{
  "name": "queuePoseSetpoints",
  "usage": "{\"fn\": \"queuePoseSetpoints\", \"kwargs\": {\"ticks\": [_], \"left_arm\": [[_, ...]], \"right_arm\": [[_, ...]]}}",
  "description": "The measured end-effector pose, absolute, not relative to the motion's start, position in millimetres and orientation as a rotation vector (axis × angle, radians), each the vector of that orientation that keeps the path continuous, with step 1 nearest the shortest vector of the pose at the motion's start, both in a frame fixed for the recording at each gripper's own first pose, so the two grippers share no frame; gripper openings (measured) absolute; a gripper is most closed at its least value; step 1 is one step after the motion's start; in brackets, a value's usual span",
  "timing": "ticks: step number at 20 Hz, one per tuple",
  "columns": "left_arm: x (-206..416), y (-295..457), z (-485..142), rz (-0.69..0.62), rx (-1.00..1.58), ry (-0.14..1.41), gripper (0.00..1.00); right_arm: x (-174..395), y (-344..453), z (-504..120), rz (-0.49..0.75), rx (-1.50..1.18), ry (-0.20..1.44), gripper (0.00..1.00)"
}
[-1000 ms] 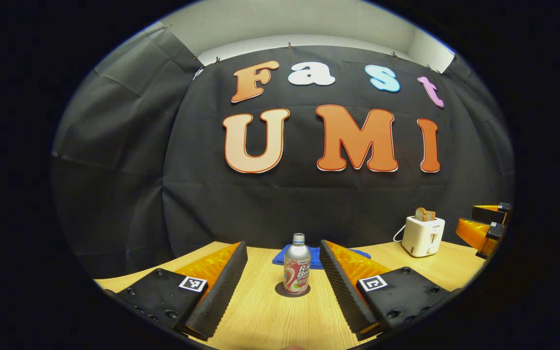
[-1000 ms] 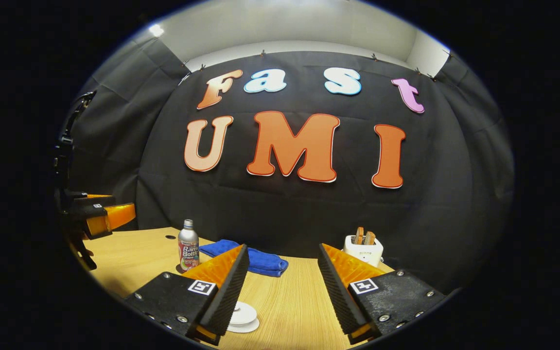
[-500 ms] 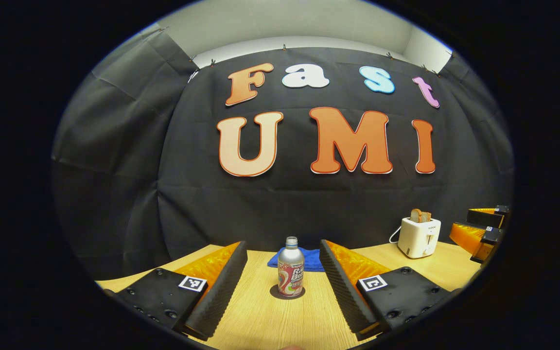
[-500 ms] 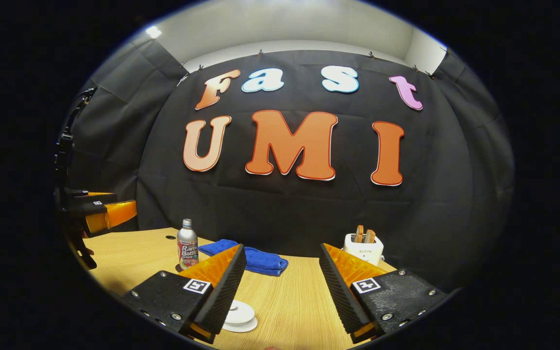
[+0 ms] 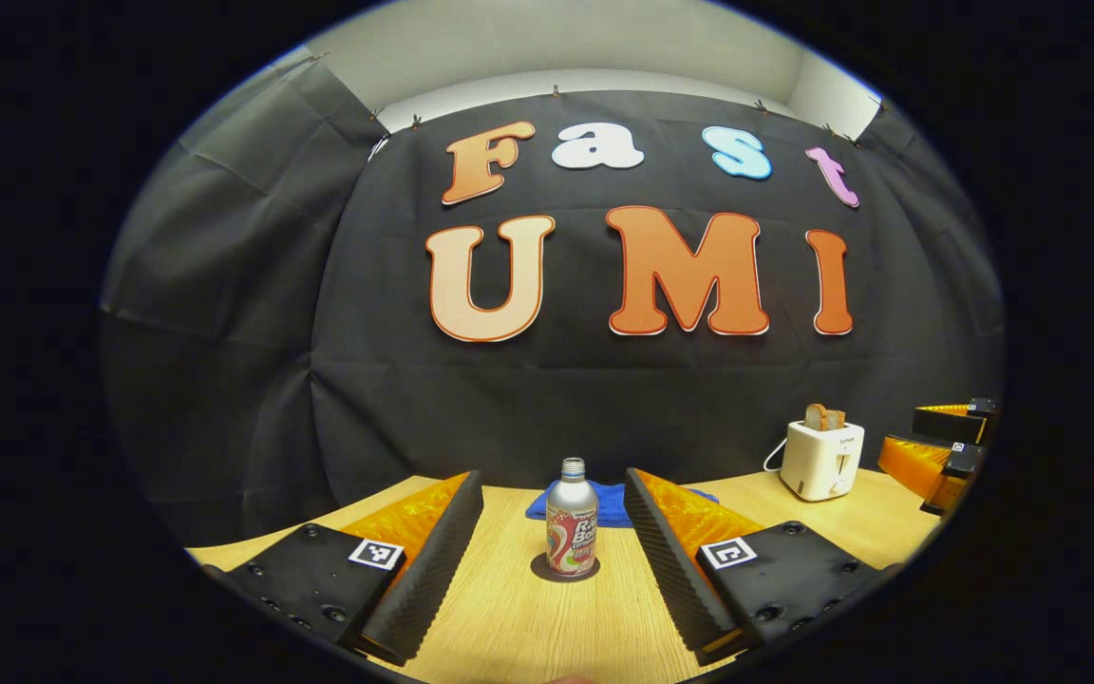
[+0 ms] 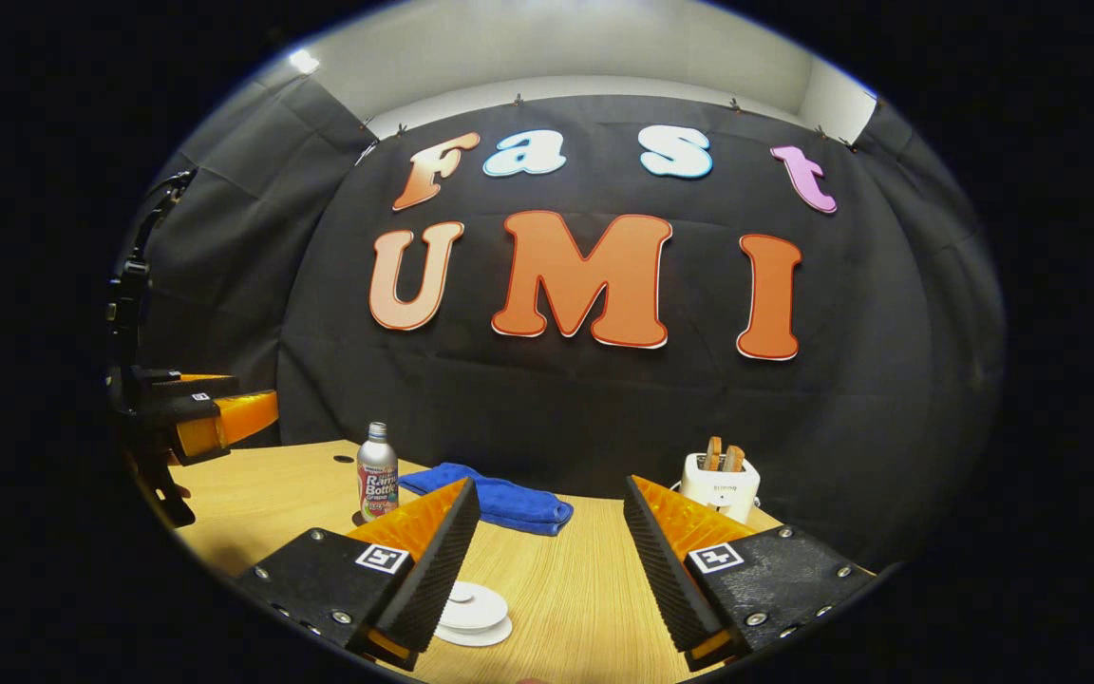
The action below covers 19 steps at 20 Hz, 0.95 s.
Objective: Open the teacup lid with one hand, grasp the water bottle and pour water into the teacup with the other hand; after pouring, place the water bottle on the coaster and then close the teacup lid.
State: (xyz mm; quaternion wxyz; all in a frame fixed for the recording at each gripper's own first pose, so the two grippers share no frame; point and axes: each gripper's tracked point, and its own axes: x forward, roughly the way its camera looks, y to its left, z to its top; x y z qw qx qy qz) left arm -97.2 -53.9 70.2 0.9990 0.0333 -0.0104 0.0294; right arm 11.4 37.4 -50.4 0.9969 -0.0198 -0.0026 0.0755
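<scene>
I see the left gripper (image 5: 554, 494) low over the wood table (image 5: 528, 617), w/ its jaws wide apart and nothing between them but air. The water bottle (image 5: 572, 519) stands straight up in front of it, right in line w/ the gap, but farther back and not touching either finger. The bottle sits on a dark round coaster (image 5: 565, 570). A blue cloth (image 5: 609, 503) lies behind the bottle, near the black wall.

Off to the right in the left gripper view, a white toaster (image 5: 822, 459) stands on the table w/ bread in its top. The right gripper (image 5: 936, 446) pokes in at the far right edge.

In the right gripper view, the right gripper (image 6: 552, 499) also hangs low over the table (image 6: 566, 598), jaws wide, holding nothing. The white teacup lid (image 6: 471, 611) is down by its left finger (image 6: 433, 560), partly hidden behind it. I think the lid is on the teacup, but I can't tell for sure bc the cup is mostly out of sight.

The bottle (image 6: 377, 472) is farther back on the left, the cloth (image 6: 499, 501) lies beside it, and the toaster (image 6: 721, 483) sits behind the right finger (image 6: 666, 560). The left gripper (image 6: 205, 423) shows at the far left edge, well apart from the bottle.
</scene>
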Motion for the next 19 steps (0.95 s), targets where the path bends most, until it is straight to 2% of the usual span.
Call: {"fn": "queuePoseSetpoints", "kwargs": {"ticks": [2, 3, 6, 19], "left_arm": [[-98.9, -54.6, 70.9, 0.061, 0.076, -0.026, 0.94], [-99.7, -55.4, 70.8, 0.061, 0.079, -0.028, 1.00], [-100.2, -57.0, 72.6, 0.058, 0.085, -0.034, 0.98], [-102.4, -60.7, 72.2, 0.055, 0.088, -0.044, 1.00]], "right_arm": [[10.7, 37.3, -50.6, 0.151, -0.036, -0.005, 0.92], [11.3, 37.1, -51.3, 0.150, -0.036, -0.005, 0.92], [11.0, 36.9, -51.7, 0.148, -0.034, -0.003, 0.92], [10.8, 35.1, -52.5, 0.147, -0.034, -0.003, 0.92]]}}
